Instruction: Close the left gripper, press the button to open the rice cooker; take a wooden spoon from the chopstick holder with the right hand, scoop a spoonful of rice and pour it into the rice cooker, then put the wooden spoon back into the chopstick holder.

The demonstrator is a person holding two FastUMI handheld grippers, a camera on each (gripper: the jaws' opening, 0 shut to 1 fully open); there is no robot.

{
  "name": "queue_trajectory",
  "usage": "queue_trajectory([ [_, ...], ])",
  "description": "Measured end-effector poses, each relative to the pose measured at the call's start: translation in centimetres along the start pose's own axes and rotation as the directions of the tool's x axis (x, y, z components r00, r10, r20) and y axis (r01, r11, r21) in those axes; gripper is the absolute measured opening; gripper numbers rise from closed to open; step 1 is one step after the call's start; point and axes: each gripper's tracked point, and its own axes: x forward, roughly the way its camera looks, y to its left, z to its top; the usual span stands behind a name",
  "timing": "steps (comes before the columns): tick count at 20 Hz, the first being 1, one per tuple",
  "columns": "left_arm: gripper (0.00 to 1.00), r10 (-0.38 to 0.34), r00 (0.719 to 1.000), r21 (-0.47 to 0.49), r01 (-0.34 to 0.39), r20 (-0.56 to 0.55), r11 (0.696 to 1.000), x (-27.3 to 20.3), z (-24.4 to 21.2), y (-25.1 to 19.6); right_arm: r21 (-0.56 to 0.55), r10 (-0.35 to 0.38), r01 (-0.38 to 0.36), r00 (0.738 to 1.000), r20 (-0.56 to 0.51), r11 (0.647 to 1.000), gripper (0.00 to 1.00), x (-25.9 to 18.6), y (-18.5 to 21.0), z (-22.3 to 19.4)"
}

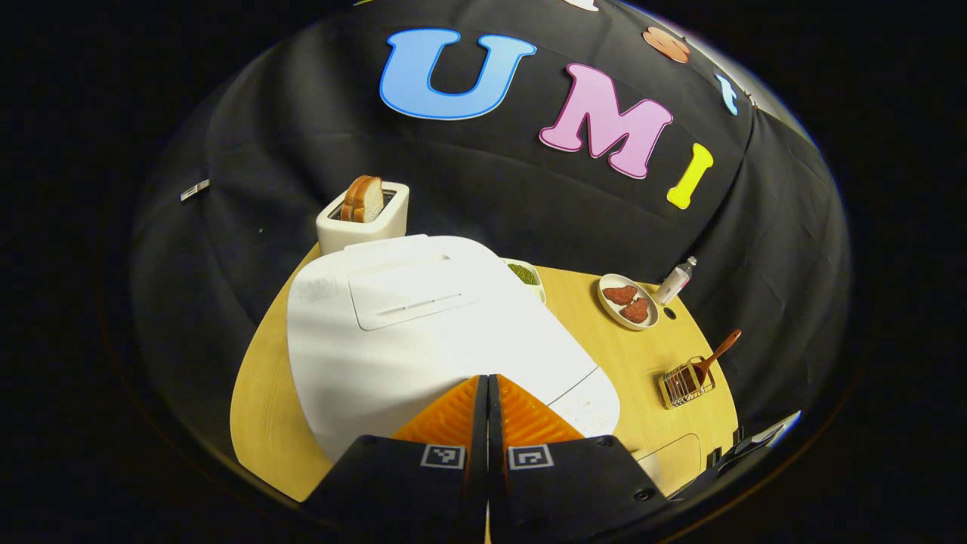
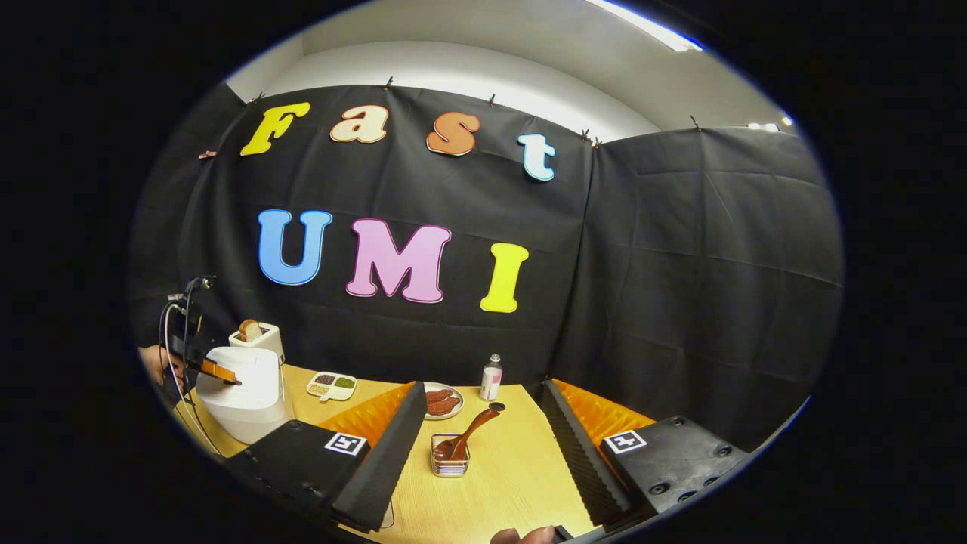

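This is a staged recording booth set up like a kitchen counter, not a real home. Black cloth (image 2: 680, 264) hangs as the wall, clipped along its top edge, with a plain white ceiling (image 2: 491, 45) and a strip light above it. A light wooden table (image 2: 514, 468) carries kitchen things: a white rice cooker (image 1: 423, 332), a toaster (image 1: 364, 215) with bread in it, a plate of meat (image 1: 628, 302), a small bottle (image 2: 491, 378), a divided dish of grains (image 2: 331, 385) and a chopstick holder (image 2: 450, 457) with a wooden spoon (image 2: 470, 432).
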Motion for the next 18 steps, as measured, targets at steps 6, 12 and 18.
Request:
queue_trajectory([
  [6,0.07,0.021,0.999,0.069,-0.024,0.036,0.997,-0.6,1.7,-0.5,0.009,-0.015,0.015,1.000,-0.013,1.000,0.98,-0.2,-0.7,-0.7],
  [12,0.07,0.040,0.979,0.066,-0.054,0.201,0.996,-3.9,7.1,-0.8,0.017,-0.018,0.018,1.000,-0.012,1.000,0.98,-0.1,-0.9,-0.7],
  [18,0.07,0.082,0.913,0.034,-0.105,0.401,0.994,-8.0,12.4,-0.3,0.010,0.016,-0.016,0.999,-0.031,1.000,0.98,-0.1,-0.5,-1.5],
])
